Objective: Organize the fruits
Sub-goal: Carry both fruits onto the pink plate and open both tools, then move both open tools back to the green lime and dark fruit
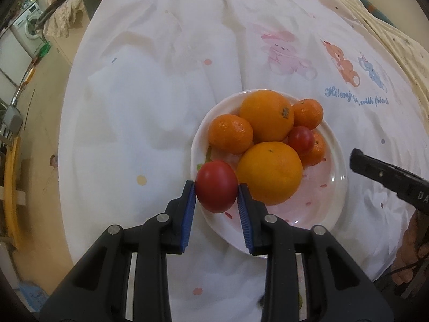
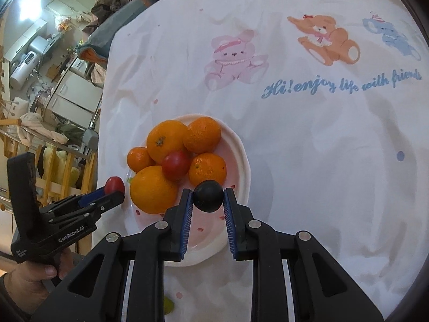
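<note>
A white plate (image 1: 332,187) with pink specks holds two big oranges (image 1: 269,173), several small mandarins (image 1: 230,133) and a small red fruit (image 1: 300,140). My left gripper (image 1: 216,186) is shut on a red round fruit (image 1: 216,189) over the plate's near left rim. In the right wrist view, my right gripper (image 2: 208,194) is shut on a dark, almost black round fruit (image 2: 208,196) above the plate (image 2: 242,158), just in front of a mandarin (image 2: 207,169). The left gripper (image 2: 114,190) with its red fruit (image 2: 114,185) shows at the left.
The plate rests on a white cloth (image 1: 150,102) printed with cartoon bears (image 2: 325,39) and blue lettering. A small green thing (image 2: 168,305) lies on the cloth near my right gripper's base. The table edge and a cluttered room with wooden rails (image 2: 53,185) lie to the left.
</note>
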### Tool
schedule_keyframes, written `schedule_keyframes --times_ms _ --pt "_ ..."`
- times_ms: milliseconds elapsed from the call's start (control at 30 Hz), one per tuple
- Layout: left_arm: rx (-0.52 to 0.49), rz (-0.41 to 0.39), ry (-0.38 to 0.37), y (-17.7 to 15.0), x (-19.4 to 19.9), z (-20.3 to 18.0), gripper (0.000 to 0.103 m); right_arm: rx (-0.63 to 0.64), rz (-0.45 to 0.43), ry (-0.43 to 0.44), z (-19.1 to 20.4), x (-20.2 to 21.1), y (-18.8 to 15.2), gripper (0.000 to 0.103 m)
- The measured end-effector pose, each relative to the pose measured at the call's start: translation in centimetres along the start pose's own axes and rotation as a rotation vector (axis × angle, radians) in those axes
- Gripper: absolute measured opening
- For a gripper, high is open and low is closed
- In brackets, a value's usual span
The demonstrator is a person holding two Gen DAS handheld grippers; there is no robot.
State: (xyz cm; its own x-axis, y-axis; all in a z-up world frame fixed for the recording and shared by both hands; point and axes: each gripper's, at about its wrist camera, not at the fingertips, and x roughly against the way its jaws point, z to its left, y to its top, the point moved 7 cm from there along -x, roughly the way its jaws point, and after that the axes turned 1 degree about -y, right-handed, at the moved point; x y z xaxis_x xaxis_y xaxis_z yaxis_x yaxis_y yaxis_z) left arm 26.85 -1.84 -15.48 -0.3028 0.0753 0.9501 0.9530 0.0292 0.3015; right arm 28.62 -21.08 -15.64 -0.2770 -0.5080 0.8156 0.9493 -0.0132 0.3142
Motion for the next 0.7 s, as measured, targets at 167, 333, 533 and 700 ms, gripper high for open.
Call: schedule_keyframes --times_ms 167,333,533,700 --pt "-0.004 0.033 -0.009 -0.2 -0.7 -0.4 0.028 -0.008 0.033 0.02 0.1 -1.3 0.0 0.025" --pt "-0.005 0.052 -0.011 -0.6 -0.9 -0.5 0.043 -0.029 0.05 0.099 0.9 -1.6 -0.1 0.028" --pt "0.044 0.028 -0.041 -0.2 -0.2 -0.3 0.073 -0.068 0.055 0.116 0.7 -1.6 -0.3 0.062" --pt "0.051 0.001 -0.034 0.0 0.3 -0.1 0.073 -0.078 0.029 0.112 0.5 -0.9 -0.1 0.063"
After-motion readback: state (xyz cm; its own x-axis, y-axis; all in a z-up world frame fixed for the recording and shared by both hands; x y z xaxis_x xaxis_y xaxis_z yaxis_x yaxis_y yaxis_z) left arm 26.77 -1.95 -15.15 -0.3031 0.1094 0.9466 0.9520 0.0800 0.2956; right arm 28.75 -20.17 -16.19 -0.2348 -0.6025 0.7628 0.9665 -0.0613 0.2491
